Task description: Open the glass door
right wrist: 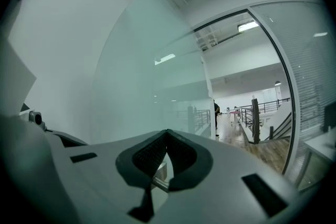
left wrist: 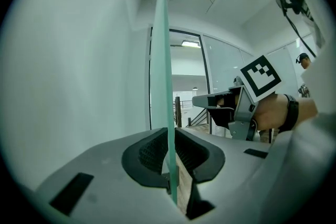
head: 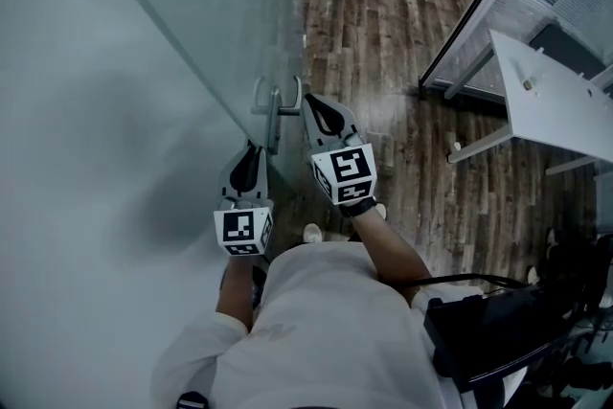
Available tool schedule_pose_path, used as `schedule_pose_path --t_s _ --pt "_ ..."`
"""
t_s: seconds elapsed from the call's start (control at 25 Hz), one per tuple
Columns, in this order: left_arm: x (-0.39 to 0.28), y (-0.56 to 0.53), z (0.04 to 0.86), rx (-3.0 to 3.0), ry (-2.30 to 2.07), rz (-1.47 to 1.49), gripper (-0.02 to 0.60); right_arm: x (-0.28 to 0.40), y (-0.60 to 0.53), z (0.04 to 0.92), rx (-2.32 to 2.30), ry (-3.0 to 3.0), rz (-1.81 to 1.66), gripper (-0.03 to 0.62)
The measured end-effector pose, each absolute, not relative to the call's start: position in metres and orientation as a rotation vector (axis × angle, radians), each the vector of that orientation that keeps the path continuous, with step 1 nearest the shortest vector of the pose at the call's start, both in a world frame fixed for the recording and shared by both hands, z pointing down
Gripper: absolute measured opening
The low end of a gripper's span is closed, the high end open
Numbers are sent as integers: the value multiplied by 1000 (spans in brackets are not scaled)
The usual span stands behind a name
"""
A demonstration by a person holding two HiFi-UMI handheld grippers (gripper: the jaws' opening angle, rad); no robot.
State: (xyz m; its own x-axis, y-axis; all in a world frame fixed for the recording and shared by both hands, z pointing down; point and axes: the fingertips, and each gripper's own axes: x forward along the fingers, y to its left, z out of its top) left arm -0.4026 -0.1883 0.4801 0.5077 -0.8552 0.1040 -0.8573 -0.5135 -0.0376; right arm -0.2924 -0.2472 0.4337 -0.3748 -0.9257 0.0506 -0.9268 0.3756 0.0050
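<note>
Jaws of the left gripper [left wrist: 171, 134] are pinched on the free edge of the glass door [left wrist: 164, 60], one pad on each face of the pane. Those of the right gripper [right wrist: 166, 132] are pressed together at the tips. Through the gap behind them a metal bar of the door handle [head: 275, 115] shows, and I cannot tell whether it touches the pads. From the head view that gripper's tips lie at the right end of the handle, and the left gripper is nearer, just below the handle.

Close along the left of the door runs a white wall [head: 77, 158]. To the right lies a wood plank floor [head: 383, 34], with a white table [head: 560, 105] at the far right and a black-framed glass partition [head: 469, 14] slanting behind it. Near, at the person's right side, sits some black equipment [head: 498, 330]. Farther off, past the door, a railing [right wrist: 252, 113] stands on the floor.

The door is a thick, frameless, green-tinted pane, seen edge on from the left gripper and as a hazy sheet from the right. It stands at the person's left front, between the wall and the open floor, with its silver handle mounted near the free edge.
</note>
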Motion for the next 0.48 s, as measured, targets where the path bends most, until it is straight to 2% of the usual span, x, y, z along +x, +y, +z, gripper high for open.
schedule_pose_path --t_s 0.2,0.28,0.48 --pt "-394 -185 478 2750 -1483 146 38 -292 -247 433 1746 -2567 45 3" --pt "-393 -181 474 2764 -1480 133 2 -296 -245 433 1739 -2571 42 3" --pt "-388 -173 468 2797 -1451 117 2 -302 -237 433 1730 -2575 35 3"
